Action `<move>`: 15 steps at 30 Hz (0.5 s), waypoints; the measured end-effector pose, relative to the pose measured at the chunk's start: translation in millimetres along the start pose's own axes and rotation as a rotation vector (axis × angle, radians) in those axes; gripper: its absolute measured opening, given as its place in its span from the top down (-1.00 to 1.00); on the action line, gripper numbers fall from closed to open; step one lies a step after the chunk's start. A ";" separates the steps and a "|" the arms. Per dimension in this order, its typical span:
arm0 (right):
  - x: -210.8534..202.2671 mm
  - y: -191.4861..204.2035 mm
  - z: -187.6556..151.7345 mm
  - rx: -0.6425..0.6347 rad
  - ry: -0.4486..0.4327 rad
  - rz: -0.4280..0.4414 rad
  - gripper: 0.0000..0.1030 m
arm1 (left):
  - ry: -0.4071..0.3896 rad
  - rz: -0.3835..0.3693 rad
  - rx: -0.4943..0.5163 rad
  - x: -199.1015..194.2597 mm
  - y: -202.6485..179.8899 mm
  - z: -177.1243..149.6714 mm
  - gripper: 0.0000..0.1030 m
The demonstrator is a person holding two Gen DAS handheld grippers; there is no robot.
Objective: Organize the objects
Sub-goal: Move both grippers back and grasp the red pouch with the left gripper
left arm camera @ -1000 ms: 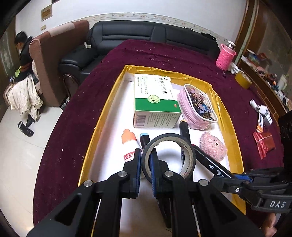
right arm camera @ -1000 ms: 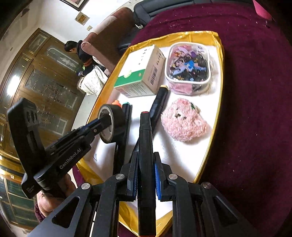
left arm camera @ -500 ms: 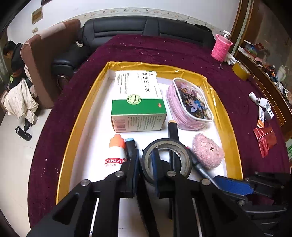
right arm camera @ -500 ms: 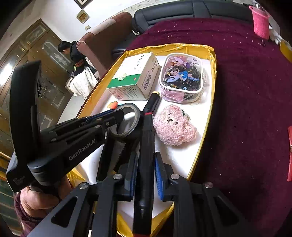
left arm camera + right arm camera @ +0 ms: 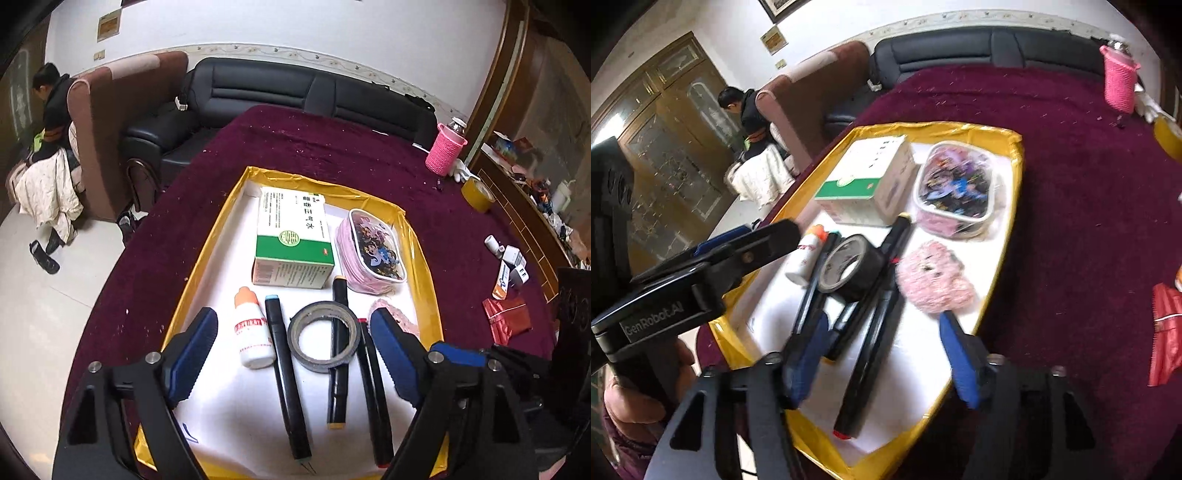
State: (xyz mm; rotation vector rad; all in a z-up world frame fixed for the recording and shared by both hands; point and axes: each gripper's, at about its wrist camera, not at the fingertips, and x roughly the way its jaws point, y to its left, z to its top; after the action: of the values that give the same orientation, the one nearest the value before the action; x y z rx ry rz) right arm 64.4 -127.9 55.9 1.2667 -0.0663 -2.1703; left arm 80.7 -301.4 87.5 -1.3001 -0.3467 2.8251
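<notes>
Both grippers tilt down over our gold-edged tray (image 5: 221,221), jaws spread and holding nothing

Our left gripper (image 5: 293,332) has just been opening; its blue pads stand wide either side of the black tape roll (image 5: 323,334), which lies flat on the tray across two black pens, touched by neither pad; our right gripper (image 5: 881,343) has likewise just been opening, and the red-tipped marker (image 5: 870,354) lies loose on the tray between its jaws; the left hand (image 5: 635,391) grips its handle low at the tray's near corner; the pink plush (image 5: 932,278) sits just beyond the right pad
</notes>
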 end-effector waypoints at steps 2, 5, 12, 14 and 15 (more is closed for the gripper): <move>-5.0 -4.0 -1.0 0.004 -0.009 0.019 -0.34 | 0.008 -0.015 -0.009 -1.2 -2.4 -1.8 -0.63; -19.9 -10.9 -3.4 0.004 -0.042 0.021 -0.39 | 0.010 -0.045 -0.009 -4.5 -11.5 -4.5 -0.64; -74.2 -54.1 -15.2 0.022 -0.189 -0.070 -0.58 | -0.001 -0.140 0.062 -12.6 -59.2 -2.5 -0.69; -89.9 -74.1 -19.4 0.053 -0.227 -0.107 -0.63 | 0.011 -0.169 0.108 -9.6 -78.4 -3.4 -0.72; -98.1 -87.6 -21.4 0.076 -0.247 -0.131 -0.65 | 0.019 -0.181 0.132 -6.5 -89.1 -4.3 -0.73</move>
State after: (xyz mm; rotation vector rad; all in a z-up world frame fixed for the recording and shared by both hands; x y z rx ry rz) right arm 73.5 0.5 90.5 1.0630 -0.1721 -2.4496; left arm 81.0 -214.3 107.9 -1.2040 -0.2574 2.6353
